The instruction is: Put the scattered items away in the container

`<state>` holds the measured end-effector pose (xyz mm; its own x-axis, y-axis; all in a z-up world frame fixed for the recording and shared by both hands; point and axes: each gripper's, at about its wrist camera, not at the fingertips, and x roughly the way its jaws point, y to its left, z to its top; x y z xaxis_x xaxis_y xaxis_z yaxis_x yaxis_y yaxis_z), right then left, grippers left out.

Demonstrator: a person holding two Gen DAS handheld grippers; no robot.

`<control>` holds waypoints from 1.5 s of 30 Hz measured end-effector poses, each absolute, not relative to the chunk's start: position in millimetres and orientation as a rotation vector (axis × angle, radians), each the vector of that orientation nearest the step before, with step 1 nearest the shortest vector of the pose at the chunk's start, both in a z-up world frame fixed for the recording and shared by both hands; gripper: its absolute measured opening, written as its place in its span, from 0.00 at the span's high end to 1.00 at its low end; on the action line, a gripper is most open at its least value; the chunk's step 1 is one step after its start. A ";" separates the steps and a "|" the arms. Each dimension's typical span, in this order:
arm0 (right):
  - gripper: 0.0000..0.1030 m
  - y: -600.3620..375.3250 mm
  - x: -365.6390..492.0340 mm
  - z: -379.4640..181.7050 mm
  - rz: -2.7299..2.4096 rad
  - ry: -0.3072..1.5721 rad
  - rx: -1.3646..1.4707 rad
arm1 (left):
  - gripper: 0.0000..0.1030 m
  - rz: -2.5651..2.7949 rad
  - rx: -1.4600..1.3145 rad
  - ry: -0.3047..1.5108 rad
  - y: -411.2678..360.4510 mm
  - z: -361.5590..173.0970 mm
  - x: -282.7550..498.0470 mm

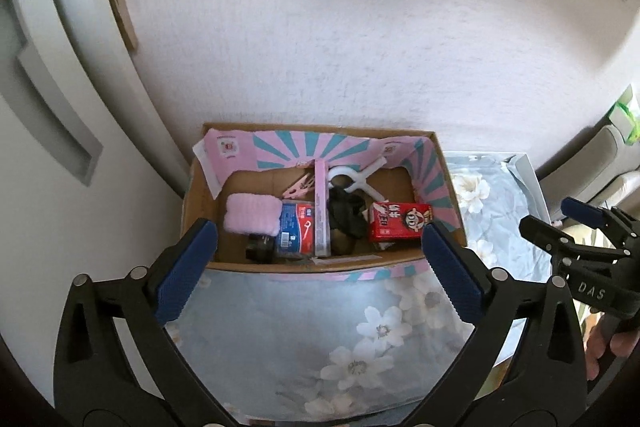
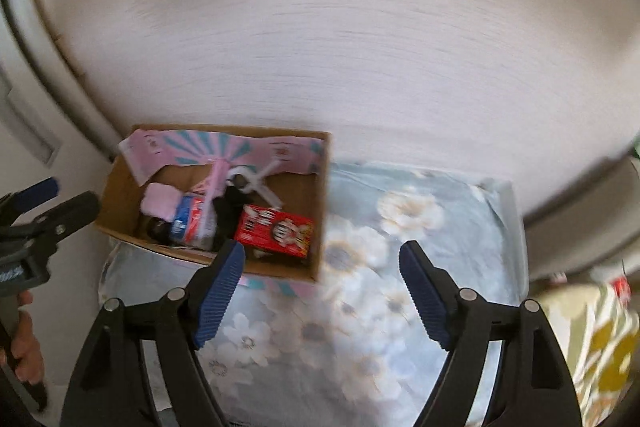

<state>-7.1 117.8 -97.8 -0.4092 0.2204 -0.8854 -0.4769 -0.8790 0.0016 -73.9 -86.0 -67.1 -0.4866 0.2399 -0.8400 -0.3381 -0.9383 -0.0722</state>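
Note:
A cardboard box point(image 1: 198, 195) with a pink and teal lining stands against the wall; it also shows in the right wrist view point(image 2: 320, 211). Inside lie a pink cloth point(image 1: 251, 213), a blue packet point(image 1: 297, 230), a red carton point(image 1: 400, 221), a white clip point(image 1: 356, 177), pink pegs point(image 1: 300, 185) and a dark bundle point(image 1: 347, 215). My left gripper point(image 1: 320, 267) is open and empty just before the box's near wall. My right gripper point(image 2: 322, 291) is open and empty over the floral cloth point(image 2: 360, 327), right of the box.
The floral cloth point(image 1: 320, 339) covers the surface under the box. A white wall rises behind. A door frame point(image 1: 60, 87) stands at the left. A patterned green and yellow fabric point(image 2: 600, 347) lies at the right edge.

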 end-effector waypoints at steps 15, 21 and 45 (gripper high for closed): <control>0.25 123.5 65.1 -103.8 2.173 0.461 -1.357 | 0.01 2.381 -1.435 0.229 -42.6 -78.8 -28.4; 0.25 128.1 72.5 -100.7 2.178 0.474 -1.332 | 0.01 2.387 -1.433 0.229 -41.5 -77.5 -25.9; 0.25 126.0 63.9 -97.0 2.233 0.445 -1.321 | 0.01 2.412 -1.403 0.233 -47.2 -69.9 -29.6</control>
